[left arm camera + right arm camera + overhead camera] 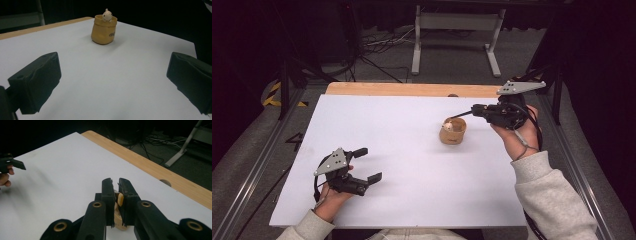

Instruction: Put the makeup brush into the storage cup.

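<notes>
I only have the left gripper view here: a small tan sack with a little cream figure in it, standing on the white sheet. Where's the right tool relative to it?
Observer: The right tool is at the sack; in the high view its tips reach over the rim from the sack's right.
Operator: Is it closed on anything?
Observer: In the right gripper view its jaws stand nearly together, pinching the cream figure at the sack's mouth.
Operator: And my left tool, how is it?
Observer: The left tool is open, low over the white sheet, well apart from the sack, near the front left.
</notes>
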The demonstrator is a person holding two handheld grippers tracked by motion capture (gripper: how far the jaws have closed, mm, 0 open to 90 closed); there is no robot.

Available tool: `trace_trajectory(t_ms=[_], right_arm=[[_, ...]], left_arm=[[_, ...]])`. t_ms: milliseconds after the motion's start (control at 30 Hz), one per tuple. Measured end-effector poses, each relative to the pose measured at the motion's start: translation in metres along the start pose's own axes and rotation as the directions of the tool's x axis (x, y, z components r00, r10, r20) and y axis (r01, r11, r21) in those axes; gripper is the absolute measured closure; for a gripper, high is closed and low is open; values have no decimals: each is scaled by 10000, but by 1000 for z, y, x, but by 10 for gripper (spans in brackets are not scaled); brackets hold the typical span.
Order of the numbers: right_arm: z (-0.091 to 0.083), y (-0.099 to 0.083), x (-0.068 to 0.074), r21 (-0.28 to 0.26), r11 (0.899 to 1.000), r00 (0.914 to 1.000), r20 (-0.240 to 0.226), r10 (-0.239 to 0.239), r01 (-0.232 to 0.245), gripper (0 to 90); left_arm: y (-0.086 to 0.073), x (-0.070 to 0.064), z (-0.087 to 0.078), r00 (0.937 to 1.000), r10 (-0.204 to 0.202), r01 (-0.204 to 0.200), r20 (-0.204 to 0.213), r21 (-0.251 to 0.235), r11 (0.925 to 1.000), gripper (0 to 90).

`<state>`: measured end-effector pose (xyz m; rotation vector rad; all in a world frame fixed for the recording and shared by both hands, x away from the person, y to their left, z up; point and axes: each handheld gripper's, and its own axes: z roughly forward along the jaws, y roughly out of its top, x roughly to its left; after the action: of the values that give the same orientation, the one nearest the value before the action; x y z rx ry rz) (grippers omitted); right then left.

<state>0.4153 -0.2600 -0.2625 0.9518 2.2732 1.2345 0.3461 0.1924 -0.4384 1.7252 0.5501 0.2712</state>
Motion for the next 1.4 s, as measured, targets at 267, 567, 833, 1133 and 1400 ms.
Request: trace_trajectory(t_ms=[267, 567, 833, 1133, 1400], right_arm=[[3, 3, -7, 318, 9995, 9998, 167, 87, -92, 834], [9, 8, -15, 877, 9959, 9995, 259, 186, -208, 834], [16, 15, -17, 1397, 9901, 9997, 223, 128, -158, 834], [26, 19, -20, 1886, 9819, 9997, 177, 163, -193, 833], [35, 17, -25, 2177, 9757, 9996, 136, 240, -264, 833]], left_arm=[[0, 0, -1, 10000, 25, -25, -32, 4, 10000, 3], [0, 0, -2, 10000, 9, -9, -27, 8, 10000, 2], [0, 0, -1, 10000, 21, -21, 8, 12, 10000, 2], [0, 1, -2, 10000, 7, -7, 3, -21, 10000, 2], [-1, 1, -2, 10000, -12, 13, 37, -74, 10000, 3]])
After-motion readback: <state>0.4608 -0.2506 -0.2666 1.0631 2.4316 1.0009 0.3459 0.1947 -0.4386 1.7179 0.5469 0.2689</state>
